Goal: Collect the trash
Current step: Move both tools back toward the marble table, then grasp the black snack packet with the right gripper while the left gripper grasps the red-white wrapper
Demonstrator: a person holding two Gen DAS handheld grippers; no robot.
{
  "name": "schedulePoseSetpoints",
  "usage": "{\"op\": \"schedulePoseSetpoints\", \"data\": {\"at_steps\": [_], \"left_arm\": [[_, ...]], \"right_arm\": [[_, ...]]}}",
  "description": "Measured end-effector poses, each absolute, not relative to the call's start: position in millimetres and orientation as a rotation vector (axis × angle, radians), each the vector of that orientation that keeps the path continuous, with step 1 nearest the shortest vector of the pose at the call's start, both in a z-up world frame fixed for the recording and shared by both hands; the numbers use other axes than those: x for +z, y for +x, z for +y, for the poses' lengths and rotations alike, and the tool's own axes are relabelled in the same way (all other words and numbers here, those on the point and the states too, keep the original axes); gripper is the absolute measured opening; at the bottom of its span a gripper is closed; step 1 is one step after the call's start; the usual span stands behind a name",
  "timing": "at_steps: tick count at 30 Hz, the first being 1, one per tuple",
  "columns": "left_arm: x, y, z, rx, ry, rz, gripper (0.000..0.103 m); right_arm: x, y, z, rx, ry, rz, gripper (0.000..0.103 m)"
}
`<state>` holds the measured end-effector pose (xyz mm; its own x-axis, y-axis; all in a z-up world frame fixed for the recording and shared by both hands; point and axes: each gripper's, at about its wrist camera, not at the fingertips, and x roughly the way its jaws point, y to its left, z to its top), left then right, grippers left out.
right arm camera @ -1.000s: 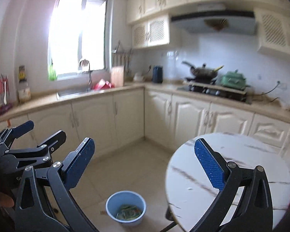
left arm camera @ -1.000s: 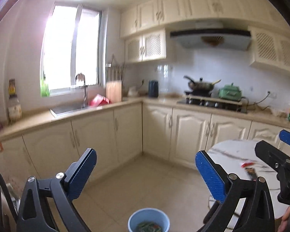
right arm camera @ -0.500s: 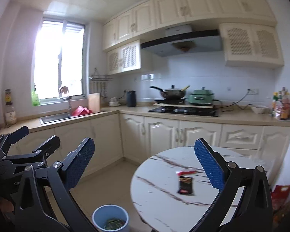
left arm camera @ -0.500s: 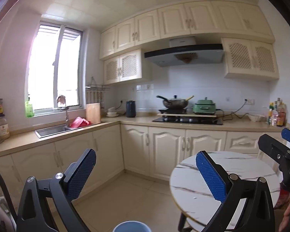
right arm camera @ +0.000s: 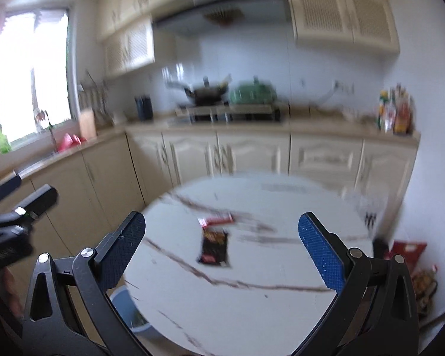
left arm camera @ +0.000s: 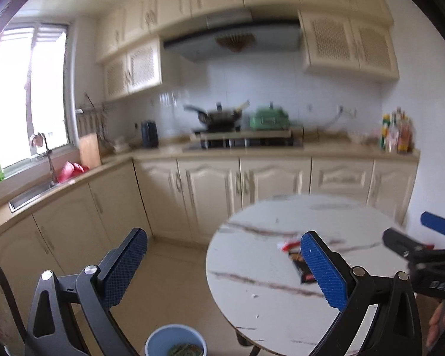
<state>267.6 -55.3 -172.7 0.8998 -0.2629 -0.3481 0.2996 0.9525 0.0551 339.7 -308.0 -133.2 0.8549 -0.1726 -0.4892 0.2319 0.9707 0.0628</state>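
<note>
A: Start at the left. What's down by the floor?

B: A pale blue bin [left arm camera: 175, 339] stands on the tiles just off the left edge of the round marble table [right arm camera: 281, 305], with some green scraps already in it. The left gripper [left arm camera: 222, 270] hangs over it, fingers spread wide and nothing between them.

A: And the trash that's left?

B: Two pieces lie near the middle of the tabletop, a bit toward its far edge. The dark snack wrapper [right arm camera: 215, 247] lies flat, and a small red strip [right arm camera: 218, 219] lies just beyond it, close to touching; the blur keeps me from saying whether they overlap.

A: How do you reckon the wrapper handles?

B: Thin, floppy film by the look of it, almost weightless and probably slick. It won't break, but it lies flush on smooth stone, so there's no raised edge to get under. I'd set one finger on each long side and squeeze inward so the film buckles up into the pads, or take a corner that lifts. It could skate away across the marble if pushed from one side only.

A: Which hand is placed for it?

B: The right gripper [right arm camera: 222, 252]. Its fingers are also fully apart and empty, and in its own view the wrapper sits between them, farther out over the table.

A: Anything on the far right?

B: A red bag [right arm camera: 408, 252] sits low beyond the table's right edge, too blurred to say more.
</note>
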Motion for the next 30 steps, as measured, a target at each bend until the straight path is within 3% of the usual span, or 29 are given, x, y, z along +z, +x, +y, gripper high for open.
{"op": "schedulePoseSetpoints", "data": {"at_steps": [7,14,15,19,27,30], "left_arm": [[-188,351,-68,-0.327,0.159,0.503,0.102],[-186,435,-87,-0.366,0.171,0.63,0.102],[-187,444,-91,-0.363,0.176,0.639,0.102],[-190,486,-102,-0.388,0.195,0.676,0.102],[-200,550,-157,-0.56,0.242,0.796,0.102],[-205,568,-182,-0.612,0.264,0.833,0.102]], "right_arm": [[-225,433,-334,-0.159,0.169,0.827,0.103],[-278,493,-332,-0.124,0.128,0.971,0.103],[-281,498,-332,-0.121,0.118,0.987,0.099],[-294,511,-336,-0.097,0.111,1.03,0.068],[-292,500,-358,-0.049,0.059,1.028,0.036],[-285,493,-377,-0.054,0.089,0.997,0.016]]}}
